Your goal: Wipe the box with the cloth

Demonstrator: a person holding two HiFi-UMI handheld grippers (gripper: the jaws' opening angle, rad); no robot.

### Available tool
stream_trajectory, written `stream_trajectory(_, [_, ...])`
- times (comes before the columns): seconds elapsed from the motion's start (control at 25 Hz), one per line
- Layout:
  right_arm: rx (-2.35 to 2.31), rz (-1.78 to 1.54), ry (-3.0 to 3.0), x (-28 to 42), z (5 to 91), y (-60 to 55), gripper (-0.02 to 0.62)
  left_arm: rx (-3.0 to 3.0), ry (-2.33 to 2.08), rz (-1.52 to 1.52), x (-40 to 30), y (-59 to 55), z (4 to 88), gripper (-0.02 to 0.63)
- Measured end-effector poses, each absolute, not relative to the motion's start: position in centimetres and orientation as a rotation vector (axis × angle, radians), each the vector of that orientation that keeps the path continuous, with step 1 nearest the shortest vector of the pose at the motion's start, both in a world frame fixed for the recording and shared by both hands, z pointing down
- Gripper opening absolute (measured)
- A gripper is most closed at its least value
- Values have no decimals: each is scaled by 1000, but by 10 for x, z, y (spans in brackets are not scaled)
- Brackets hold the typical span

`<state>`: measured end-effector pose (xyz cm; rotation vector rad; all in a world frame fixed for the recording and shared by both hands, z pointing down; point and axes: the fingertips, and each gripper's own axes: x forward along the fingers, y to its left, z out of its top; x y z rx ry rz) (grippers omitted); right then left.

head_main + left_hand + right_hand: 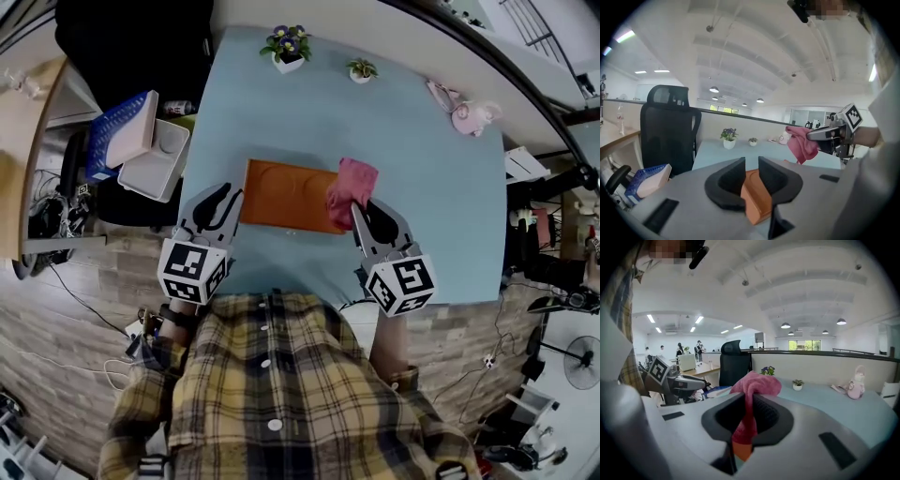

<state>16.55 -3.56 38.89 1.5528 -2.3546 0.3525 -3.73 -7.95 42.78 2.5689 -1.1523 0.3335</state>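
Box (286,195), orange: left tongs (229,196) clamped on its left end, likely to steady it. Cloth (352,183), pink: pinched in right tongs (362,208) over the box's right end, bunched ready for wiping.

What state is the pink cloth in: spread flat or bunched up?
Bunched up: the cloth hangs crumpled, pinched in the right hand-held gripper.

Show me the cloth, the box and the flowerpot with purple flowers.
cloth (352,187), head view, bunched middle.
box (286,195), head view, bare orange top.
flowerpot (288,64), head view, white pot.
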Motion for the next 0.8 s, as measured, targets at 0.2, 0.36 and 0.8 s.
stream_trajectory(0.2, [1590, 289, -2425, 152, 366, -31, 49, 2632, -1166, 286, -39, -67, 393, 72])
stream_trajectory(0.36, [1638, 294, -2446, 148, 360, -21, 49, 2670, -1154, 279, -38, -52, 376, 59])
stream_trajectory(0.8, [1627, 292, -2419, 149, 364, -1, 51, 2687, -1157, 266, -38, -35, 357, -8])
